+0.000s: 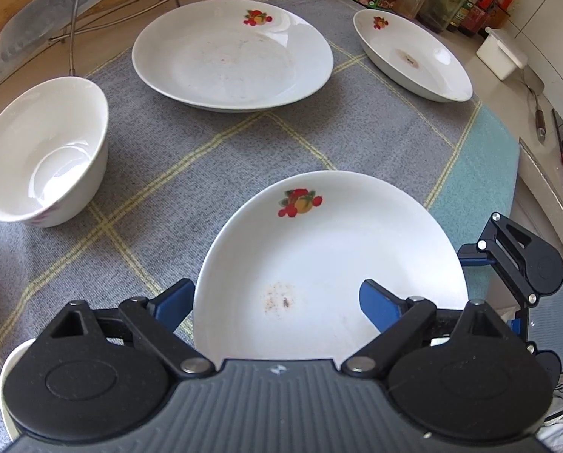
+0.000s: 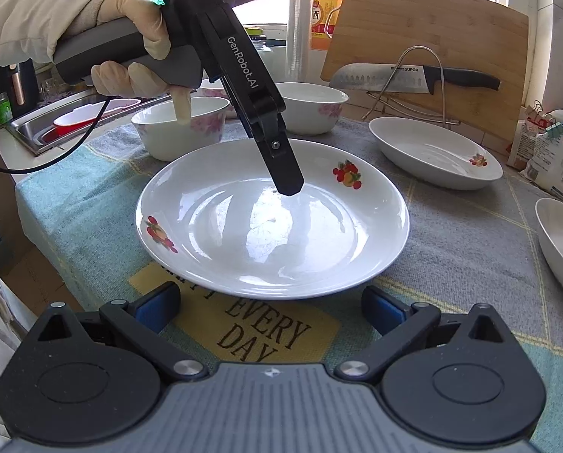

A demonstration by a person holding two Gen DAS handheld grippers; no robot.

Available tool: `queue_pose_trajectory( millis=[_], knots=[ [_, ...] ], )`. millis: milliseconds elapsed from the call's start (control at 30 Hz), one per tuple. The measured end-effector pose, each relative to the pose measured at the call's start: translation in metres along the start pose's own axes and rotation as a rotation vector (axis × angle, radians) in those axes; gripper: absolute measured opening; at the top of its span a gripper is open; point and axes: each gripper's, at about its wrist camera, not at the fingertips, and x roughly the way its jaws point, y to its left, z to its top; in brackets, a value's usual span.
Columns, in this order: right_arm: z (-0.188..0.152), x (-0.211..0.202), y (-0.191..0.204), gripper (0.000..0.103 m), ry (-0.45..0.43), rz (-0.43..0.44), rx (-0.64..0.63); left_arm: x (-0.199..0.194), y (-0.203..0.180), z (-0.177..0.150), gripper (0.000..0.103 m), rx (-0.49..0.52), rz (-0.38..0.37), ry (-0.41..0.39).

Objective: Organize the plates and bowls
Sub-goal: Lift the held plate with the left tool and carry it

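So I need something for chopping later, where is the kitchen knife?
The kitchen knife lies across a wire rack at the back of the counter in the right wrist view, against the upright wooden cutting board, behind the oval dish.

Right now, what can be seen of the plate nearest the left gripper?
The near plate is white, glossy, ceramic-looking and shallow, with fruit decals on its rim and brownish specks inside. It lies flat and upright on the grey checked cloth. The open left gripper straddles its near rim; contact is unclear.
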Motion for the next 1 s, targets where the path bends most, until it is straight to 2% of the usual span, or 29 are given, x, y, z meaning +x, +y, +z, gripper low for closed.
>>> queue_pose_trajectory(
  millis=[367,800,1000],
  knots=[
    [-0.003,0.001,0.003,0.103,-0.035,-0.018,0.010,0.011,0.000,0.011,0.092,0.048,-0.058,0.088],
    [0.000,0.004,0.003,0.103,-0.032,-0.011,0.001,0.019,-0.005,0.024,0.091,0.093,-0.064,0.126],
    [0.003,0.005,0.003,0.103,-0.017,-0.018,0.002,0.025,-0.003,0.033,0.091,0.079,-0.080,0.156]
  ],
)
